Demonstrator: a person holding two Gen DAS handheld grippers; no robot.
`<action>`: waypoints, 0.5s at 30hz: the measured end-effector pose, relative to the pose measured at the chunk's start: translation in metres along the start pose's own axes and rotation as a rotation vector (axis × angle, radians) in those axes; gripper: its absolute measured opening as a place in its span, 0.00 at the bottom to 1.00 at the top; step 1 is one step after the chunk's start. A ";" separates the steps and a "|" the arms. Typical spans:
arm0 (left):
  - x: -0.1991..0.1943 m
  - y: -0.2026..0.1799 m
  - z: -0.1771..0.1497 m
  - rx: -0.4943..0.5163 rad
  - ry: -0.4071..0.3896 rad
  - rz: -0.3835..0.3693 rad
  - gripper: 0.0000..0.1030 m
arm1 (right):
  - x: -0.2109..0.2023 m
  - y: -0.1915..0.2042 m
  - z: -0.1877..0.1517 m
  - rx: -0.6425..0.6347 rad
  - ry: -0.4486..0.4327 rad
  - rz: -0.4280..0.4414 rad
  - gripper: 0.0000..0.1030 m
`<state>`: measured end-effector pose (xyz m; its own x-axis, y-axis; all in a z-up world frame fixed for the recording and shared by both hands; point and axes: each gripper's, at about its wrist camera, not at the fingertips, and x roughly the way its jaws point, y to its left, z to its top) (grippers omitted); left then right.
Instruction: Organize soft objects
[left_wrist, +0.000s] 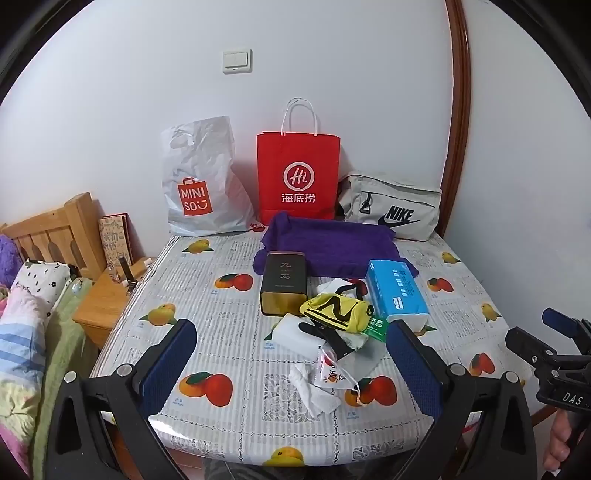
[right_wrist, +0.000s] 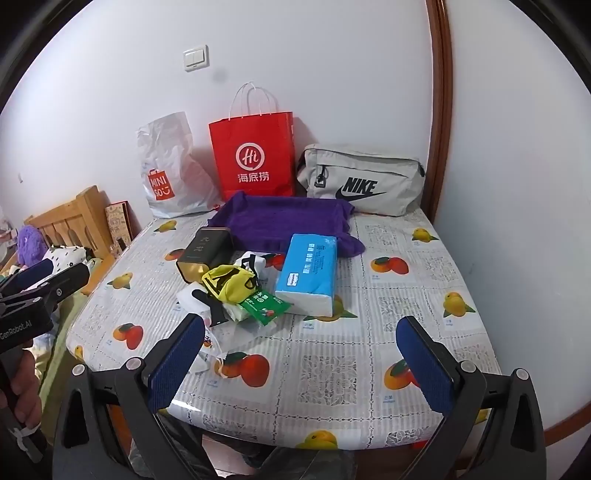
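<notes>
A purple towel (left_wrist: 328, 245) (right_wrist: 280, 221) lies spread at the back of the table. In front of it sit a blue tissue pack (left_wrist: 397, 293) (right_wrist: 308, 275), a yellow cloth pouch (left_wrist: 338, 308) (right_wrist: 231, 282), a green wet-wipe packet (left_wrist: 376, 326) (right_wrist: 264, 308), white cloths (left_wrist: 290, 332) and a crumpled tissue (left_wrist: 314, 387). A dark tin box (left_wrist: 283, 282) (right_wrist: 203, 251) stands beside them. My left gripper (left_wrist: 291, 354) is open and empty above the near table edge. My right gripper (right_wrist: 301, 350) is open and empty, right of the pile.
A Miniso plastic bag (left_wrist: 201, 184) (right_wrist: 170, 170), a red paper bag (left_wrist: 298, 177) (right_wrist: 253, 158) and a grey Nike bag (left_wrist: 391, 206) (right_wrist: 360, 181) stand against the back wall. A bed with a wooden headboard (left_wrist: 55, 229) and a nightstand (left_wrist: 107, 299) lie left of the table (left_wrist: 221, 258).
</notes>
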<state>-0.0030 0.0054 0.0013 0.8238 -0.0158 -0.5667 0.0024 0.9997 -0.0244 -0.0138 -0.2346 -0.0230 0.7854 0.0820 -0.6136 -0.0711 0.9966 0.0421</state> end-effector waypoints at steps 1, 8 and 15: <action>-0.001 0.000 0.000 -0.001 -0.002 0.000 1.00 | 0.000 0.001 0.000 0.001 0.001 0.000 1.00; -0.002 0.003 0.002 0.000 -0.004 0.003 1.00 | -0.001 0.002 -0.001 0.006 -0.002 0.008 1.00; -0.003 0.004 0.005 0.001 -0.007 0.009 1.00 | 0.000 0.003 -0.001 0.001 0.000 0.011 1.00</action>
<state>-0.0026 0.0091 0.0067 0.8279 -0.0069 -0.5609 -0.0045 0.9998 -0.0190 -0.0152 -0.2317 -0.0238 0.7845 0.0931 -0.6131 -0.0795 0.9956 0.0494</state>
